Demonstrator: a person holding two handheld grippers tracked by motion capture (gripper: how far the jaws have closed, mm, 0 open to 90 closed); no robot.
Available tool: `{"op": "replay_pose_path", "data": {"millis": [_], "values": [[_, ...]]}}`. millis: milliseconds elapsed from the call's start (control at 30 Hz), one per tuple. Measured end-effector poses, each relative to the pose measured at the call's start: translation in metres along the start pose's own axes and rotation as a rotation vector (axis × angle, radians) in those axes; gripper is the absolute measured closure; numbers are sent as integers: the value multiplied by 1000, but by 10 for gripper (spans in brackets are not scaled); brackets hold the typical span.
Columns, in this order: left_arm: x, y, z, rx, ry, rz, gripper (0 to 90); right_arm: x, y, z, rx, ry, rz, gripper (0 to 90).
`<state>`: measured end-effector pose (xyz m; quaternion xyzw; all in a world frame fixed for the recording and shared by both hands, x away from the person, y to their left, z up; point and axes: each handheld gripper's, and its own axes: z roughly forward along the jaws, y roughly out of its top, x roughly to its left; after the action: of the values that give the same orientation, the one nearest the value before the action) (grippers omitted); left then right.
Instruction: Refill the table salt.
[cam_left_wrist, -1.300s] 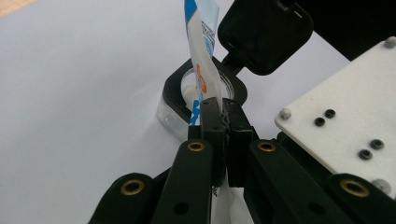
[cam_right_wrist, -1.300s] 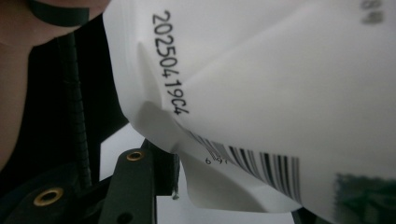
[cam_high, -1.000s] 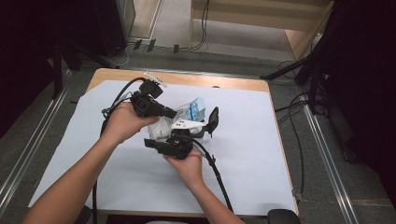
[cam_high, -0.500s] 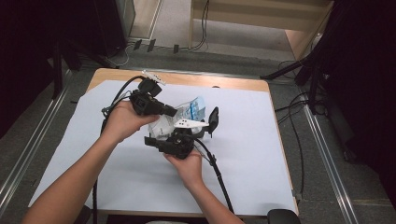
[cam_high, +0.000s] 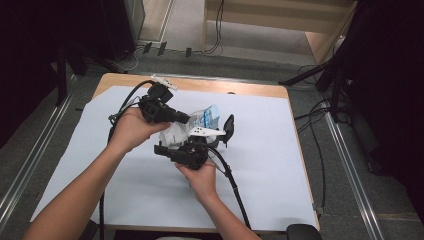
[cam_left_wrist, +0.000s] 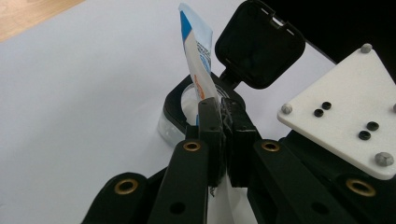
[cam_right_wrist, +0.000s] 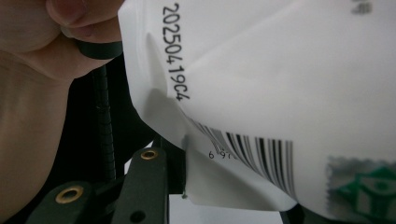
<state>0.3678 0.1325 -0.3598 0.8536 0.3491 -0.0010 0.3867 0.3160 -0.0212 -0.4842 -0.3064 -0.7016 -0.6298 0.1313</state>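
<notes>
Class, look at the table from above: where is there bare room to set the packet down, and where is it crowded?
Bare white sheet lies right of the lidded container, and left of the forearms. The middle is crowded: both claws, packet, cables.

We see a wooden table (cam_high: 240, 89) in the middle of the high view, most of its top covered by a white sheet (cam_high: 270, 165) that leaves a strip of bare wood along the far edge. Around it lies a grey carpeted floor (cam_high: 185, 30). At the upper right of the frame stands pale wooden furniture (cam_high: 320, 37), with black cables (cam_high: 217, 25) hanging down in front of it at top centre. More cables (cam_high: 320, 145) trail over the floor at the right. Metal rails (cam_high: 350, 165) run along both sides of the table. The upper left and the right edge of the frame are dark; the light falls evenly on the sheet.
</notes>
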Motion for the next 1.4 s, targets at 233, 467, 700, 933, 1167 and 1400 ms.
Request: {"op": "replay_pose_path", "data": {"millis": [233,467,700,933,1167,1400], "values": [[-1,0,0,0,5,4,889,0,0,0,11,-11,-16,657],[0,-2,1,2,2,0,888,-1,0,1,24,-20,-25,656],[2,-3,-1,3,2,-5,888,-1,0,3,36,-19,-23,656],[2,-4,-3,-6,3,-8,891,1,1,5,41,-28,-41,648],[4,-7,-1,-8,2,-17,893,2,-1,7,64,-52,-66,616],[4,-7,-2,-14,1,-14,892,4,-1,7,57,-72,-75,640]]}}
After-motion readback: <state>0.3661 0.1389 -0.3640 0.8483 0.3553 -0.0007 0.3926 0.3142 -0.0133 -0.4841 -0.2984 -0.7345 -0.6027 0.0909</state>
